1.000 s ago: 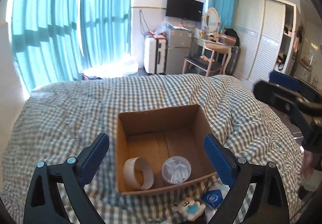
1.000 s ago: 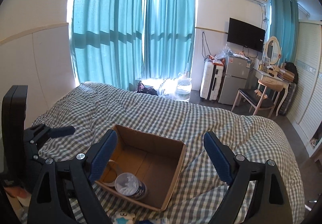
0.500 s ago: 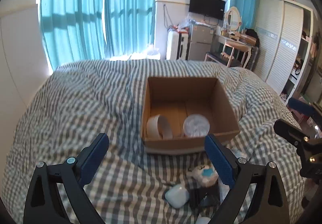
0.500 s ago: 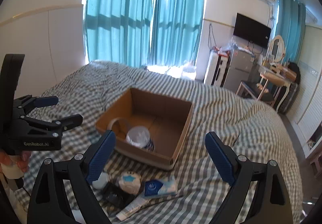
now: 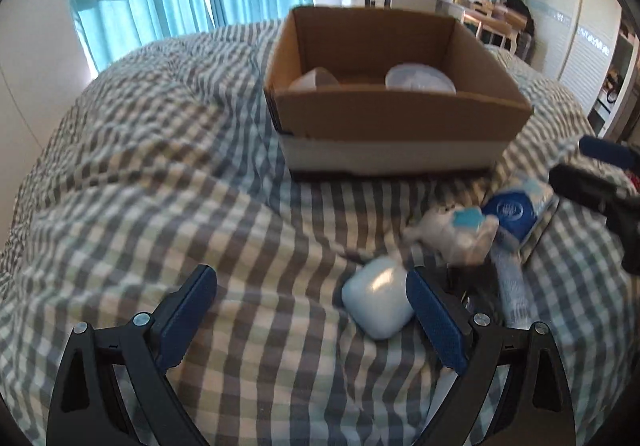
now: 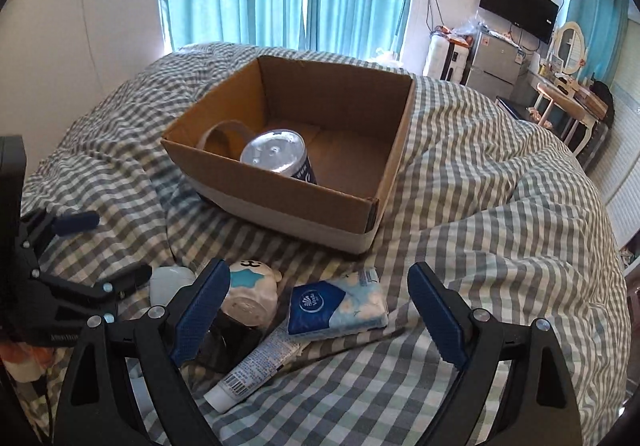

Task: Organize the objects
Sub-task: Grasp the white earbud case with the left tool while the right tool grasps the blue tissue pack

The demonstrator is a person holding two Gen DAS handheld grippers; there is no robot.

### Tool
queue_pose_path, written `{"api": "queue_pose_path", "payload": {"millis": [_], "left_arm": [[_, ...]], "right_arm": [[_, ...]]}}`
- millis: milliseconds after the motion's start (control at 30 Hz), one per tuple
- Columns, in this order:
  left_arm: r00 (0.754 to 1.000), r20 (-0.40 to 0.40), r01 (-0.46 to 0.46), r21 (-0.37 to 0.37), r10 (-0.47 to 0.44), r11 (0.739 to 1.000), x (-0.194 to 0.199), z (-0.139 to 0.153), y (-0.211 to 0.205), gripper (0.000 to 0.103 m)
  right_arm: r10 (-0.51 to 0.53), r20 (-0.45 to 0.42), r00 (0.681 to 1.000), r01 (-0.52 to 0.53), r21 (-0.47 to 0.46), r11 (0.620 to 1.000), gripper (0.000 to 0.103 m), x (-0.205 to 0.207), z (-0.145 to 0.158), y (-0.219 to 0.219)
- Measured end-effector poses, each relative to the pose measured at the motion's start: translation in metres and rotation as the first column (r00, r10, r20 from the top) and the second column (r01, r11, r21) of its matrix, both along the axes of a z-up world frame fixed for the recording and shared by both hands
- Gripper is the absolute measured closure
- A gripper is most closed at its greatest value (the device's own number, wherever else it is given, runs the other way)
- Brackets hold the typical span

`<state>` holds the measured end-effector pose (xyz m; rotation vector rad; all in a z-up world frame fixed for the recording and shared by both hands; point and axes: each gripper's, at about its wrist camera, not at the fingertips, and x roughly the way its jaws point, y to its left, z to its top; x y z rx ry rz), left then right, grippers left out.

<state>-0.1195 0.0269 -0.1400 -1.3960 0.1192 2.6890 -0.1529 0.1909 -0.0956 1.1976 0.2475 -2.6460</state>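
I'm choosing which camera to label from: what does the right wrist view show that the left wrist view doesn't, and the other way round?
Only the right wrist view shows the toothpaste-like tube's printed length, the can's blue side and the box floor beside it.

Only the left wrist view shows the white earbud-style case whole, beside that gripper's right finger; the right view shows just its edge.

Both show the cardboard box on the checked duvet, the tape ring, the bear-faced toy, the blue tissue pack, and each other's open gripper.

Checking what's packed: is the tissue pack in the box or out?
Out. The tissue pack lies on the checked bedcover before the cardboard box, beside the tube.
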Motion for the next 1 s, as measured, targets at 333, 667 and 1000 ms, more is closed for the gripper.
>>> {"api": "queue_pose_path", "payload": {"millis": [333,667,1000], "left_arm": [[0.995,0.09,0.042,-0.079,-0.035,0.996,0.005,-0.024,0.015,0.005],[0.989,0.113,0.107,-0.076,-0.098,0.991,0.008,-0.029,0.031,0.005],[0.981,0.142,0.146,-0.092,-0.132,0.985,-0.008,-0.047,0.054,0.005]], "right_arm": [[-0.02,0.064,0.998,0.012,0.123,0.992,0.012,-0.008,-0.007,0.007],[0.065,0.185,0.981,-0.096,0.16,0.982,0.012,-0.021,-0.03,0.01],[0.117,0.29,0.95,-0.159,0.128,0.979,0.012,-0.038,-0.056,0.006]]}}
